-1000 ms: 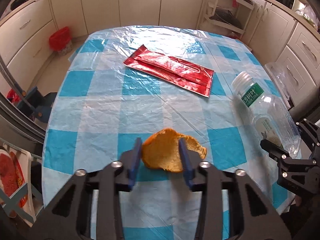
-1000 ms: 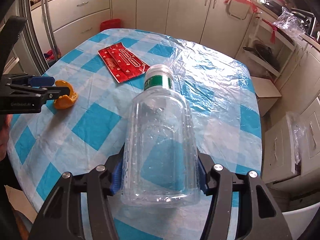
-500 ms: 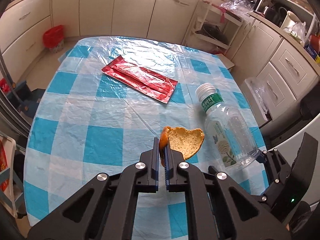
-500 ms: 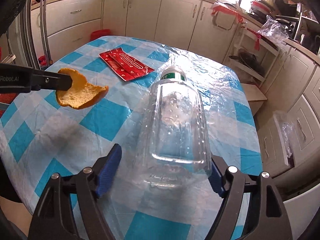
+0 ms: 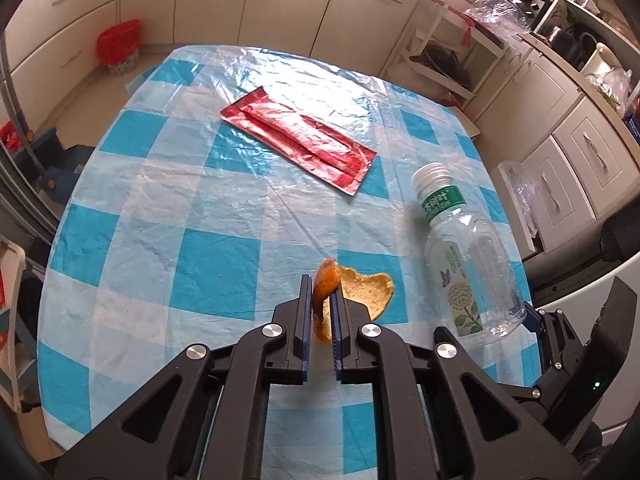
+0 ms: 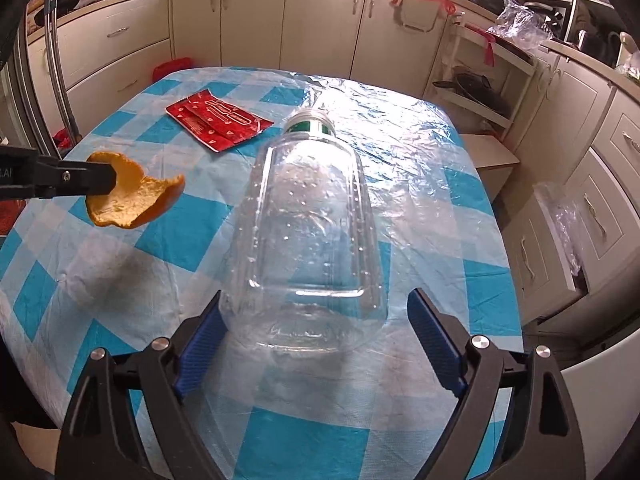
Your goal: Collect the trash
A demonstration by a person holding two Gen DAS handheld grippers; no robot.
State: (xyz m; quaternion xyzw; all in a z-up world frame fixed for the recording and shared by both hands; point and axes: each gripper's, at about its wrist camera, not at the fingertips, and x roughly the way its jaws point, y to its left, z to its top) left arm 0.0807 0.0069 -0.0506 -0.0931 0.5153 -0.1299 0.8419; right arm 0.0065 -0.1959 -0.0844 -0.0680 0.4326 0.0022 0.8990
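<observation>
Three bits of trash show here: one orange peel (image 5: 362, 290), one clear plastic bottle (image 5: 466, 258) and one red wrapper (image 5: 300, 144). Two tongs are at work, one in each hand.

One peel is up in the air, off the desk (image 5: 160, 216). The left tongs (image 5: 322, 312) are clamped on it, with both blue pads pressed close on the thin orange edge. From the right wrist view the peel (image 6: 132, 194) hangs at 9 o'clock, and the rest of it sticks out to the side of the black fingers.

One bottle lies flat on its side on the desk. Its white cap (image 5: 432, 174) points to 12 o'clock, with one green band just below the cap. The right tongs (image 6: 316, 344) sit around the flat bottom end of the bottle (image 6: 312, 236). Their jaws have just been opening, and now they stand wide apart. The blue pad on the left is just beside the bottle wall, and the pad on the right stands clear of it, so the bottle is between them but not squeezed.

One wrapper lies flat on the desk at 12 o'clock, well apart from the peel and near the bottle cap. Nothing touches it.

One blue and white check cloth covers the desk, with a see-through plastic sheet on top. One red bin (image 5: 120, 48) stands on the floor at 10 o'clock, by the pale cupboards.
</observation>
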